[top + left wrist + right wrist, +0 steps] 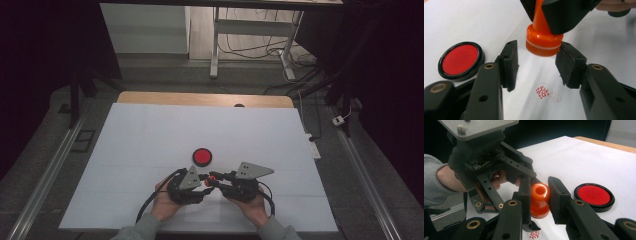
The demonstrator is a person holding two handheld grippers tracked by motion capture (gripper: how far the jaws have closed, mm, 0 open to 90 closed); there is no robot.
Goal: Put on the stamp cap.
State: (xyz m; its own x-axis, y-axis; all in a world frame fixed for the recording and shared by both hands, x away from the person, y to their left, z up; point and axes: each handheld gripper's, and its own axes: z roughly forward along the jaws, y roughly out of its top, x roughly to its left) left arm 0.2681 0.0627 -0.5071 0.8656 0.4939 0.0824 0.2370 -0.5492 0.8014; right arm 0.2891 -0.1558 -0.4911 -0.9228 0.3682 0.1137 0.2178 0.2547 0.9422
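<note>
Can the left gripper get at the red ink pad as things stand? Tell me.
Probably yes: the left gripper has open, empty jaws, and bare white paper lies between it and the ink pad. The right gripper holds the orange stamp off to the side.

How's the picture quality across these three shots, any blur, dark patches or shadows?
High view: dark at both sides, the white sheet evenly lit, small things soft. Left gripper view: the red imprint sharp, the orange stamp and near jaws slightly blurred. Right gripper view: background black, the ink pad crisp, near jaws soft.
</note>
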